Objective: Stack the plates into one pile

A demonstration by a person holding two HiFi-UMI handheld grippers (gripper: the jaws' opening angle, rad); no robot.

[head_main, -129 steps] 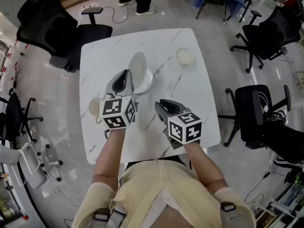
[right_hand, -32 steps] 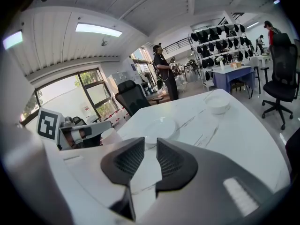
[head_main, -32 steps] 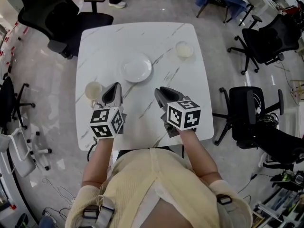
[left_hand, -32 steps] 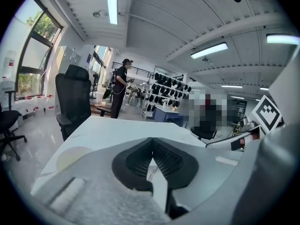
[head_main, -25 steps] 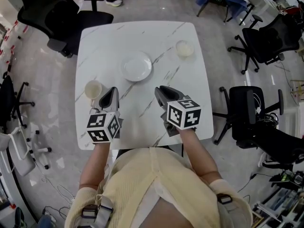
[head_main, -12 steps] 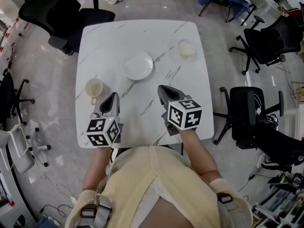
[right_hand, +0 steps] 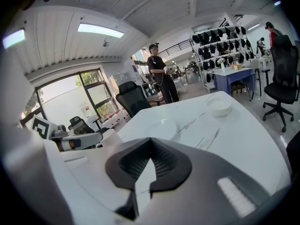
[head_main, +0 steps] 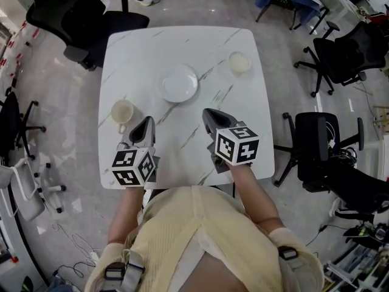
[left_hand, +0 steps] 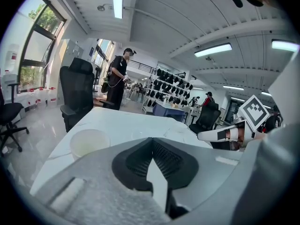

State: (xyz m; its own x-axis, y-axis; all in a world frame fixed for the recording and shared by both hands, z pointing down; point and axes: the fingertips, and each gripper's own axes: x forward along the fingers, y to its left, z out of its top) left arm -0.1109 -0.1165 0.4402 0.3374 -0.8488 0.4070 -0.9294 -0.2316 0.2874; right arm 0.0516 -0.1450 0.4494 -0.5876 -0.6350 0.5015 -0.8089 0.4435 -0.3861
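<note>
Head view, left to right: a cup (head_main: 122, 111) stands just ahead of my left claw (head_main: 146, 124), on its outer side. That claw is clenched on nothing, and its own view shows the pads meeting with only the table (head_main: 243, 145) beyond them.

Farther ahead, between the lines my two claws point along and well apart from both tips, sits the pile of plates (head_main: 179, 83). From above it reads as one round white disc, and I cannot tell how many plates are in it.

My right claw (head_main: 208, 114) is also clenched and empty, hovering over bare tabletop with the pile ahead and to its inner side. A small bowl (head_main: 240, 62) rests farther out, ahead and to the outer side of that claw.

I see no loose plate anywhere on the table, so I judge the stacking finished. Only the cup and the bowl stand apart, and neither belongs in the pile.
</note>
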